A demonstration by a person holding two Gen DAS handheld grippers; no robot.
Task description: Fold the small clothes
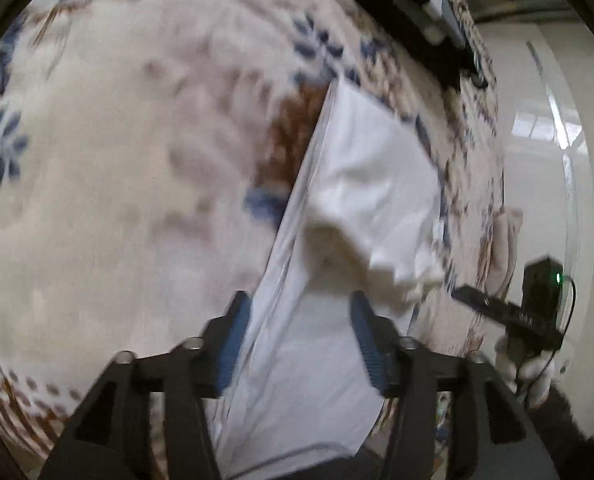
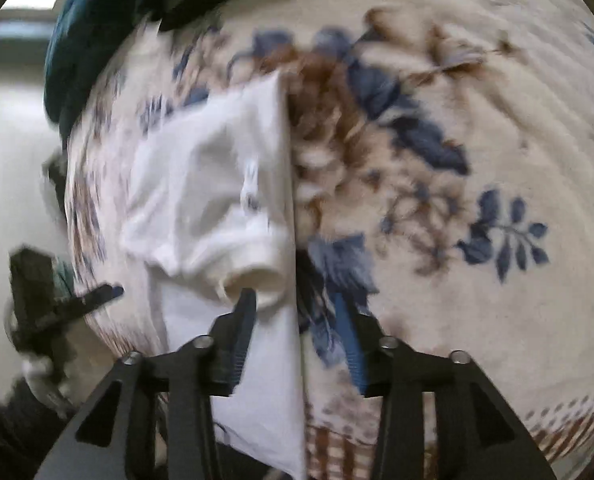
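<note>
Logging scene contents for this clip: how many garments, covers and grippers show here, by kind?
White garment, partly folded: 1
Floral bedcover: 1
Dark teal cloth pile at the far edge, too blurred to split: 1
Handheld grippers: 2, left gripper and right gripper, both open
Total: 5

Cream blanket (image 1: 117, 200) with blue and brown flower print, spread wide. Dark teal cloth (image 2: 85, 36) heaped at its far left edge. Beige cloth (image 1: 505, 248) bunched at the right edge. White wall (image 1: 537, 92) beyond.
</note>
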